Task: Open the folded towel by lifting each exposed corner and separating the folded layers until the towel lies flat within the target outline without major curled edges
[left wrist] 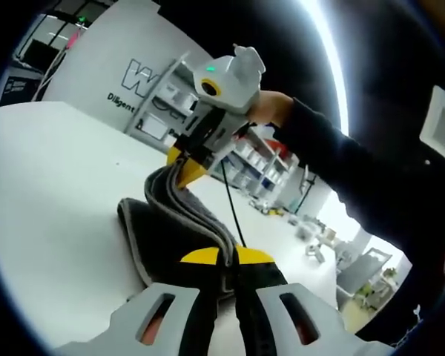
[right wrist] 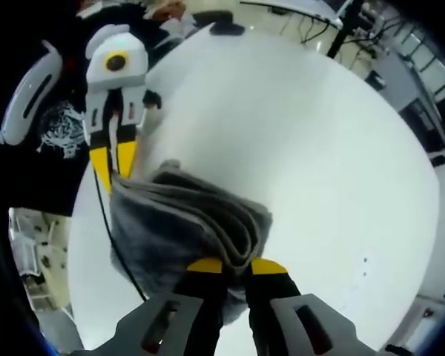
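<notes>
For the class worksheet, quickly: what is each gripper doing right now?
Left gripper: closed on the towel.
Right gripper: closed on the towel's other end.

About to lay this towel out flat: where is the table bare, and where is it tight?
Bare white table spreads wide beyond the towel; in the left gripper view bare top lies beside the towel toward the wall. Crowded: the towel itself, clamped by the right tongs and left tongs, with a cable alongside.

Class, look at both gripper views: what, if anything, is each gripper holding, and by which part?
Both hold the folded grey towel. The left gripper and the right gripper each pinch the stacked layers at opposite ends of its edge.
</notes>
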`<move>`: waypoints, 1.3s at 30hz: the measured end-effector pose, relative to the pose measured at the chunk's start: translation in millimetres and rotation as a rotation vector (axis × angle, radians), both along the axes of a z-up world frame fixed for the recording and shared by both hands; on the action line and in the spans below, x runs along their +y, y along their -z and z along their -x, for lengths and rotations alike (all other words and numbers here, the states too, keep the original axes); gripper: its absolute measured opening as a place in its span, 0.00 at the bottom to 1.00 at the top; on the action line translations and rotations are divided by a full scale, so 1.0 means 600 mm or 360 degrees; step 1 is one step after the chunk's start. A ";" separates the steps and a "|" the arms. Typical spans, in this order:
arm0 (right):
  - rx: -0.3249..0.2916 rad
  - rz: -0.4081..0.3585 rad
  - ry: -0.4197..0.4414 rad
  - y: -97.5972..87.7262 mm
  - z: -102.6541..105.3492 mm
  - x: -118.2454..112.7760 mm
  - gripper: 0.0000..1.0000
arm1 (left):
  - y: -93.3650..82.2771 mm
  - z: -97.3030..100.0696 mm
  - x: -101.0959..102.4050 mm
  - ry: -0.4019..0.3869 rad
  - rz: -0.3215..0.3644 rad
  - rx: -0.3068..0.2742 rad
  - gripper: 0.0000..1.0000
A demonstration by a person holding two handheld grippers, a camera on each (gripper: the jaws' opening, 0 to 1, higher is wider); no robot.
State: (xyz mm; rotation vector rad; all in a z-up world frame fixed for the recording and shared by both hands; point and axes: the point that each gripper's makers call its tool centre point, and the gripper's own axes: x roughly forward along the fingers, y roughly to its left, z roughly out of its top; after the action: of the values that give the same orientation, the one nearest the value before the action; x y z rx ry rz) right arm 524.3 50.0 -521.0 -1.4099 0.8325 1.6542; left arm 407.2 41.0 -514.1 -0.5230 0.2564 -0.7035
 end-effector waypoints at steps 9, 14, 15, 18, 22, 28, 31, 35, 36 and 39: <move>-0.0017 -0.0024 0.0023 -0.014 0.000 -0.013 0.05 | -0.016 0.002 -0.017 0.0037 -0.0004 -0.0036 0.03; -0.0030 -0.0041 0.0030 -0.020 -0.002 -0.015 0.05 | -0.023 0.005 -0.022 0.0046 -0.0013 -0.0051 0.03; -0.0031 -0.0043 0.0032 -0.021 -0.002 -0.015 0.05 | -0.026 0.005 -0.023 0.0047 -0.0007 -0.0058 0.03; -0.0039 -0.0052 0.0033 -0.021 0.000 -0.017 0.05 | -0.029 0.006 -0.027 0.0041 0.0003 -0.0073 0.03; -0.0044 -0.0058 0.0035 -0.022 0.004 -0.020 0.05 | -0.031 0.007 -0.030 0.0037 -0.0018 -0.0095 0.03; -0.0051 -0.0066 0.0041 -0.030 0.006 -0.025 0.05 | -0.035 0.008 -0.033 0.0046 -0.0011 -0.0093 0.03; -0.0052 -0.0069 0.0045 -0.032 -0.001 -0.027 0.05 | -0.039 0.008 -0.040 0.0057 -0.0003 -0.0095 0.03; -0.0052 -0.0069 0.0066 -0.034 -0.003 -0.036 0.05 | -0.043 0.008 -0.051 0.0066 -0.0025 -0.0108 0.03; -0.0052 -0.0068 0.0069 -0.034 -0.003 -0.038 0.05 | -0.044 0.009 -0.054 0.0073 -0.0029 -0.0111 0.03; -0.0057 -0.0071 0.0074 -0.035 0.000 -0.041 0.05 | -0.047 0.008 -0.058 0.0089 -0.0024 -0.0114 0.03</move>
State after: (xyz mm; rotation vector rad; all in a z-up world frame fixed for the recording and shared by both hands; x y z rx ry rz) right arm 524.4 25.3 -500.2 -1.3755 0.7979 1.5985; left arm 402.3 6.1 -485.9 -0.4768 0.2096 -0.7725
